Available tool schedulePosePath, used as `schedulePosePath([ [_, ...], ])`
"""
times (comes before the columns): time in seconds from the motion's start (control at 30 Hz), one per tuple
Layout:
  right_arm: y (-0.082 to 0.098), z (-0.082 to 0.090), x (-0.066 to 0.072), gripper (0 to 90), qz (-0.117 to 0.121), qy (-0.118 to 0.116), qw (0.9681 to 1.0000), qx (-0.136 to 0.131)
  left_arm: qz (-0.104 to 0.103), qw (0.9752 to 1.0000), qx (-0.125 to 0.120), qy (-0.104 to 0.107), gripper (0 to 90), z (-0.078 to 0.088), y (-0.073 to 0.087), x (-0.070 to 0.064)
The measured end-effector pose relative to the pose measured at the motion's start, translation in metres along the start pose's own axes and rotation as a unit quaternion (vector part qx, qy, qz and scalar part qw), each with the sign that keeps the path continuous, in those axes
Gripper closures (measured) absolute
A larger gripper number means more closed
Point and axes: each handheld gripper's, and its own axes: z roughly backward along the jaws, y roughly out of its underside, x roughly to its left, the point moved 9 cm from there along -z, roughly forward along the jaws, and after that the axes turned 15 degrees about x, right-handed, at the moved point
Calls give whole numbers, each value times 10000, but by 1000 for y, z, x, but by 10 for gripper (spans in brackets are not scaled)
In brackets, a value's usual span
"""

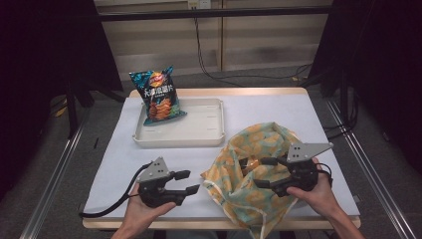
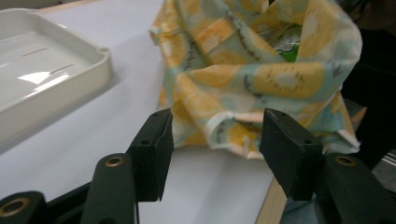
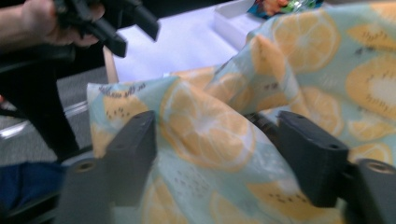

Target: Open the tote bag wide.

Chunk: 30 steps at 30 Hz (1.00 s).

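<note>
the right gripper (image 1: 264,173) hung over the soft cloth bag with yellow lemon slices on pale blue (image 1: 249,172). its jaws stood apart with a fold of the cloth between them, but the pads did not seem to pinch it yet. the left gripper (image 1: 191,181) was just beside the bag, on the side nearer the person's left hand (image 1: 142,209). its jaws were open too, with nothing in them, and they pointed at the bag's edge.

the bag sat near the front edge of the white table (image 1: 119,164), with its mouth partly open. something orange and something green peeked out from inside.

behind the bag lay a cream plastic tray (image 1: 209,134). one dark blue bag of chips (image 1: 158,95) already stood in the tray's far left corner.

so i think one snack was out, and more were left to take from the bag.
</note>
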Motion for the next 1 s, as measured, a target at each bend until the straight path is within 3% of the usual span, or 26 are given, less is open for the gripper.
schedulePosePath([
  [0.03, 2, -1, 2, 326, 32, 17, 10000, 54, -77, 10000, 7, 19, 446, -3, -4, -2],
  [0.1, 7, -2, 6, 464, 88, -8, 9998, 150, -154, 9999, -17, 71, 450, -9, -13, -6],
  [0.13, 10, -2, 7, 491, 114, 1, 9998, 178, -191, 9997, -30, 116, 450, -12, -17, -7],
  [0.2, 16, -2, 10, 647, 123, 6, 9997, 203, -199, 9995, -82, 216, 450, -17, -25, -11],
  [0.4, 27, 4, 17, 811, 189, -110, 9996, 203, -457, 9977, -115, 490, 502, -35, -42, -27],
  [0.53, 32, 5, 26, 840, 271, -196, 9991, 249, -573, 9960, -138, 667, 552, -47, -48, -37],
  [0.67, 39, 3, 31, 805, 252, -228, 9988, 338, -736, 9936, -118, 843, 561, -56, -51, -50],
  [1.0, 44, 12, 32, 674, 217, -170, 9994, 230, -1266, 9863, 71, 1060, 458, -66, -48, -76],
])
